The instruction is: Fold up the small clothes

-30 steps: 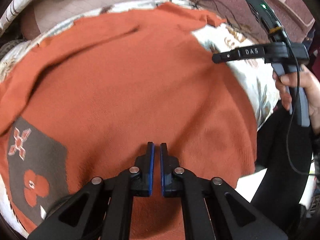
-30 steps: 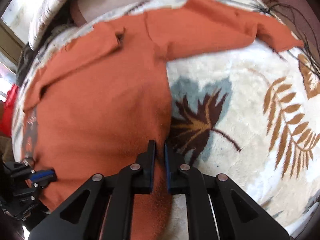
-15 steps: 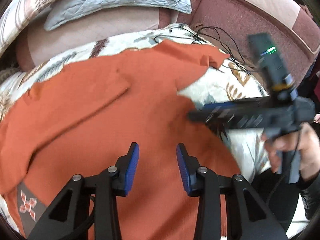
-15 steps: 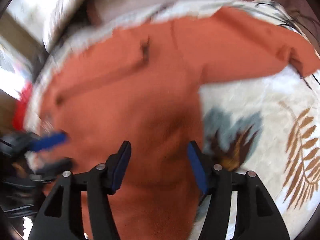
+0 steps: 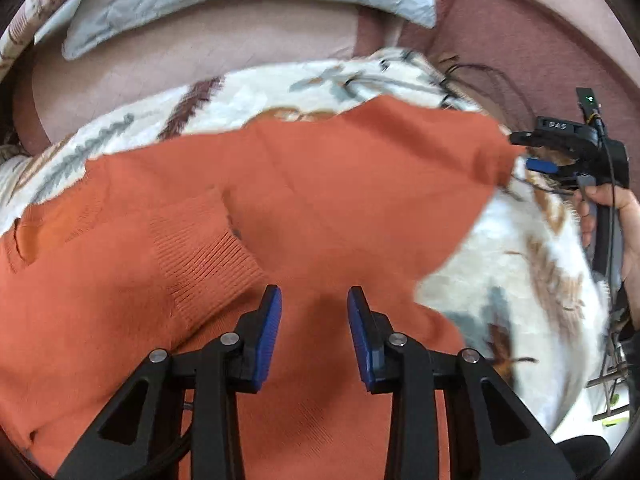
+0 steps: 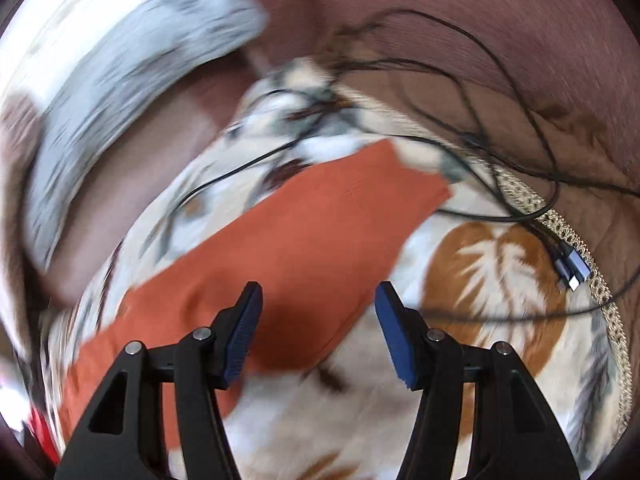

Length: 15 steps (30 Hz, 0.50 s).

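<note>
Left wrist view: left gripper (image 5: 314,328) held wide above orange sweater (image 5: 280,216), nothing gripped. Right gripper (image 6: 318,330) wide too, sleeve (image 6: 320,236) just ahead, likely to be grabbed for folding.

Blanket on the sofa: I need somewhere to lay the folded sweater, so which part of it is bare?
The leaf-print blanket is bare right of the orange sweater, around its big brown leaf, and along the near edge by the right gripper. The far right corner is crowded with black cables. The left gripper hangs open above the sweater.
</note>
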Each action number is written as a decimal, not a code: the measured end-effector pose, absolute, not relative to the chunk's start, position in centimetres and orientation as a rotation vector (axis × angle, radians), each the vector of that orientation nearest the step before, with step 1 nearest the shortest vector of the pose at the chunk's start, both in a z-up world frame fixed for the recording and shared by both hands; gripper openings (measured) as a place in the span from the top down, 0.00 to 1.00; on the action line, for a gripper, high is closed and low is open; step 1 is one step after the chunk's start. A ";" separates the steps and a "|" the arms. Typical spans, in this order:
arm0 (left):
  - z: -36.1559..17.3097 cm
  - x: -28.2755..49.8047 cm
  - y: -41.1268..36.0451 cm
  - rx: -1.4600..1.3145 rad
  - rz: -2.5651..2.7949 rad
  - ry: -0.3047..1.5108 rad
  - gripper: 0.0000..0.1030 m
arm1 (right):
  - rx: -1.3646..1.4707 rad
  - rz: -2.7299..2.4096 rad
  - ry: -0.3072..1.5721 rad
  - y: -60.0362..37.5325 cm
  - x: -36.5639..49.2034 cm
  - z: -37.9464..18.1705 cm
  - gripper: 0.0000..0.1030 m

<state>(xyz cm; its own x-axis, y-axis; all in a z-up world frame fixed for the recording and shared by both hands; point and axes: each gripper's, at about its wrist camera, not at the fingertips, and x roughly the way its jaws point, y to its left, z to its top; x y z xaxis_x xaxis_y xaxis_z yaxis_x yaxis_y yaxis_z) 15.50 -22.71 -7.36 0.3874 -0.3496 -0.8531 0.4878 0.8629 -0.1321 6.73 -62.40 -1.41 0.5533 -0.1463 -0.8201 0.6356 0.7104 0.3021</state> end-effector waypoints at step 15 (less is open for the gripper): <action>-4.3 16.2 -14.0 0.081 -0.475 1.028 0.55 | 0.441 -0.262 0.675 -55.5 11.2 3.1 0.93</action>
